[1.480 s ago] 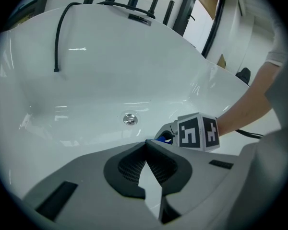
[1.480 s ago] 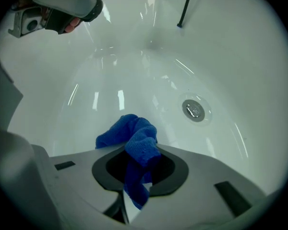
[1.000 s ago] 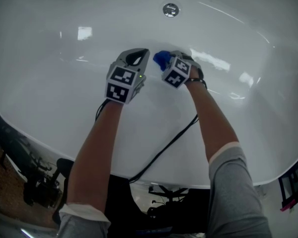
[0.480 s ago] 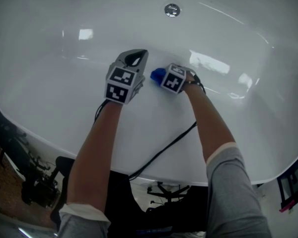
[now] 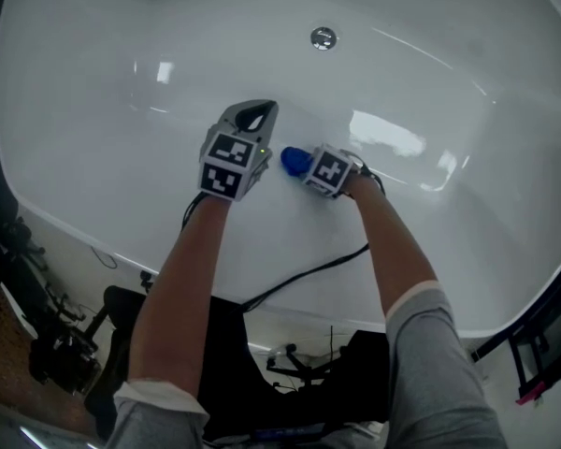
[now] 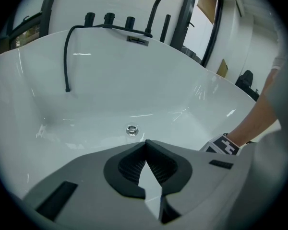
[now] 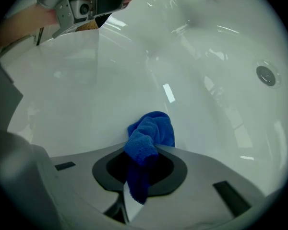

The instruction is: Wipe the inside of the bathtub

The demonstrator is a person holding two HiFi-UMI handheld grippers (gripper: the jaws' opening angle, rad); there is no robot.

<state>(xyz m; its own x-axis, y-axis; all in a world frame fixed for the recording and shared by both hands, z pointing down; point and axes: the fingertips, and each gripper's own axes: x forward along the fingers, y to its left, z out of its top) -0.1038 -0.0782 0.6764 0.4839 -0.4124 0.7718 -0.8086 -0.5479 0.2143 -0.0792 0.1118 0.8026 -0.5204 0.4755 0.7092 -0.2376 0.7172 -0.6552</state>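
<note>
The white bathtub (image 5: 93,110) fills the head view, its drain (image 5: 323,36) at the top centre. My right gripper (image 5: 304,165) is shut on a bunched blue cloth (image 5: 294,160), which presses against the tub's near inner wall. The right gripper view has the blue cloth (image 7: 149,135) pinched between the jaws and the drain (image 7: 266,74) far right. My left gripper (image 5: 254,115) hovers just left of the cloth, shut and holding nothing. In the left gripper view the jaws of the left gripper (image 6: 145,150) meet at their tips, above the drain (image 6: 131,130).
A black faucet (image 6: 166,6) and knobs (image 6: 108,19) stand on the tub's far rim, with a black hose (image 6: 66,56) hanging inside. A black cable (image 5: 299,279) trails over the near rim. Dark equipment (image 5: 61,344) sits on the floor to the left.
The right gripper has dragged the blue cloth down and left along the tub wall, toward the near rim. The left gripper has barely shifted.
</note>
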